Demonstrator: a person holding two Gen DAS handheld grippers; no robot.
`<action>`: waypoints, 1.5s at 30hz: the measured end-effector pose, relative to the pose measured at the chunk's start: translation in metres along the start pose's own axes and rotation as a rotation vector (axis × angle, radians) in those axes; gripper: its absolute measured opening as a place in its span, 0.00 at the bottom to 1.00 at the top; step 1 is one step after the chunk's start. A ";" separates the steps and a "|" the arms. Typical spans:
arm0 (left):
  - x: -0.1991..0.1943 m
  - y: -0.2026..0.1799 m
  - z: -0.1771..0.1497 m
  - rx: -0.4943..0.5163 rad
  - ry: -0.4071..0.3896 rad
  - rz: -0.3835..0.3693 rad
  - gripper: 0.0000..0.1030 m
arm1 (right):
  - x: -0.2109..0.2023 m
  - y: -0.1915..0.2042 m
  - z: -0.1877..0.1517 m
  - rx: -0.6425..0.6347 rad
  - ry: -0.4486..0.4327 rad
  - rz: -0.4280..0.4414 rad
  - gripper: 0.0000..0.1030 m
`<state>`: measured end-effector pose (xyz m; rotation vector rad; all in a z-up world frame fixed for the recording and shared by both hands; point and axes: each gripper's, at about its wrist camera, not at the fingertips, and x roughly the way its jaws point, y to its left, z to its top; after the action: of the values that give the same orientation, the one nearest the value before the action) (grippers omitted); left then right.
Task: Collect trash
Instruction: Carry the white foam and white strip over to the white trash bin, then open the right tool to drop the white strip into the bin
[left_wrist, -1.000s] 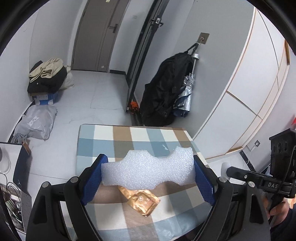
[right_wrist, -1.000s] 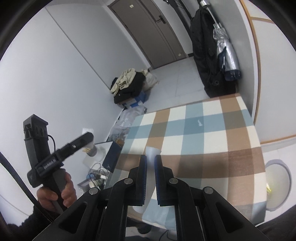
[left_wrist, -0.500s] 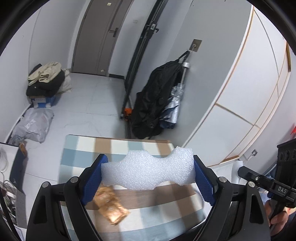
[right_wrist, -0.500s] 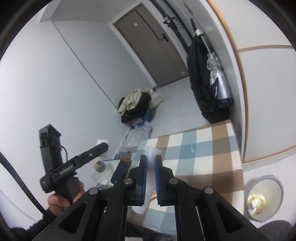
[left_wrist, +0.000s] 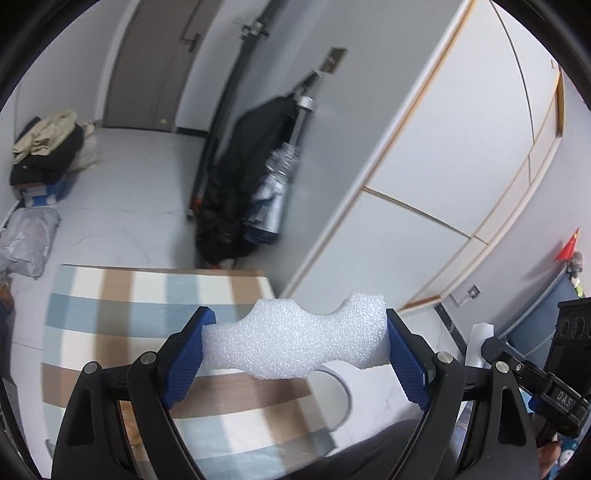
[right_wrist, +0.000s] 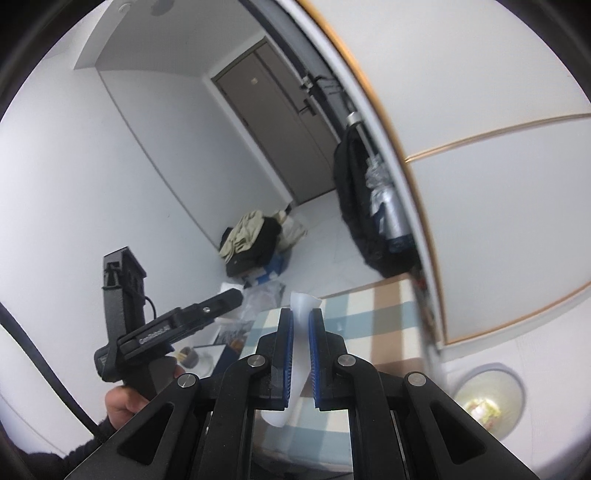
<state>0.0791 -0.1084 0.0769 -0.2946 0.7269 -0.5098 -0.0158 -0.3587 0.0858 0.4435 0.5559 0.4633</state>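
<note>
- Already both grippers carry trash: the left gripper (left_wrist: 295, 350) clamps a white foam block (left_wrist: 295, 341) end to end between its blue pads, held above the checked table (left_wrist: 122, 295).
- Meanwhile the right gripper (right_wrist: 301, 354) pinches a thin white cup (right_wrist: 301, 314), fingers narrow.
- Both pieces are not yet dropped; the bin (right_wrist: 487, 398) sits on the floor, right of the right fingers.
- A table corner lies between the foam and the bin.

You're running both grippers (left_wrist: 295, 345) (right_wrist: 301, 354) looking alike: black linkage arms, silver screws, blue ribbed pads (left_wrist: 183, 365); bare-skinned hand (right_wrist: 123, 400) showing.
</note>
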 end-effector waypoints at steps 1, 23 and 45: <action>0.004 -0.007 0.001 0.005 0.005 -0.010 0.85 | -0.007 -0.003 0.002 0.001 -0.009 -0.012 0.08; 0.142 -0.119 -0.024 0.115 0.284 -0.201 0.84 | -0.087 -0.141 -0.023 0.145 -0.048 -0.401 0.08; 0.265 -0.119 -0.081 0.096 0.594 -0.096 0.84 | 0.015 -0.290 -0.084 0.347 0.195 -0.427 0.08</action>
<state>0.1507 -0.3573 -0.0775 -0.0833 1.2634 -0.7330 0.0314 -0.5620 -0.1326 0.5956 0.9029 -0.0042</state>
